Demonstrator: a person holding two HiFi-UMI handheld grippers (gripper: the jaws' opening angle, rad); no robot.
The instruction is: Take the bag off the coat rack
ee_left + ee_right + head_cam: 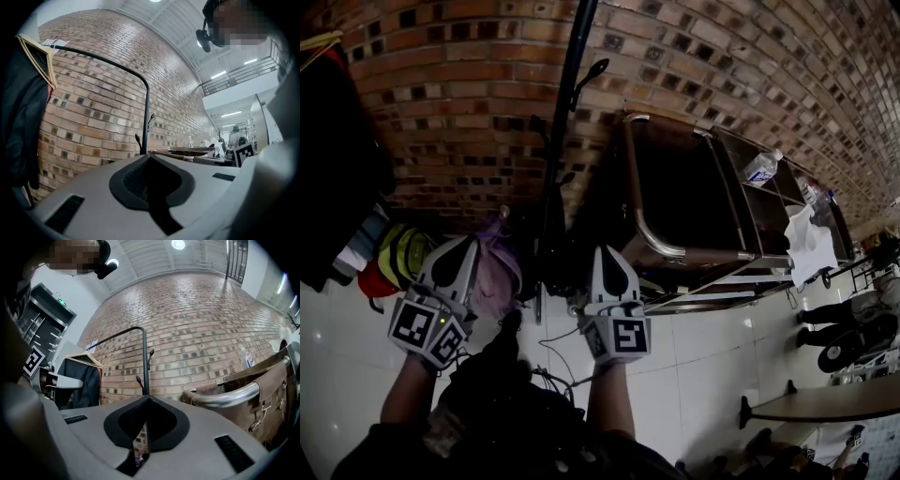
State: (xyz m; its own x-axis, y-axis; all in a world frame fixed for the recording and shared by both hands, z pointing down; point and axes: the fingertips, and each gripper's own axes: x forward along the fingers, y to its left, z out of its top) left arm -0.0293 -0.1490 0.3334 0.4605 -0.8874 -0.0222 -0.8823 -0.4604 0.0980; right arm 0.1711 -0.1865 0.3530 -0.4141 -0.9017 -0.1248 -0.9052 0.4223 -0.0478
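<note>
Site: tiled floor [703, 375] in front of brick wall [459, 103]

Coat rack [567, 122]: black pole, upright against the wall, short hooks along it. In both gripper views it stands dead ahead of the jaw tips, apart from them, top bar bending off to the left.

Bag [499, 270]: pink-purple, low down beside the pole's foot. In head view it sits between the two grippers, closer to the left one. Cannot tell whether its strap is on a hook. No jaw contact seen.

L gripper, i.e. left gripper [472, 242]: jaws pressed together, nothing between them; left gripper view shows the dark pads meeting along one seam. Points approx level toward wall and rack.

R gripper, i.e. right gripper [602, 251]: jaws pressed together at the tips, nothing pinched. A narrow slit lower down the pads shows only brick and a sliver of purple behind. Aimed at the rack pole, slightly up.

Both held out side by side, marker cubes toward the person, forearms visible below.

Other items:
- black garment [23, 117] on wooden hanger [40, 54], left of the rack
- yellow-green bag [405, 253] plus red item, low left, under the garment
- brown trolley [694, 187] w/ metal tube handle, right of the rack, near it
- water bottle [761, 167] on the trolley top
- cables on the floor by the pole's base
</note>
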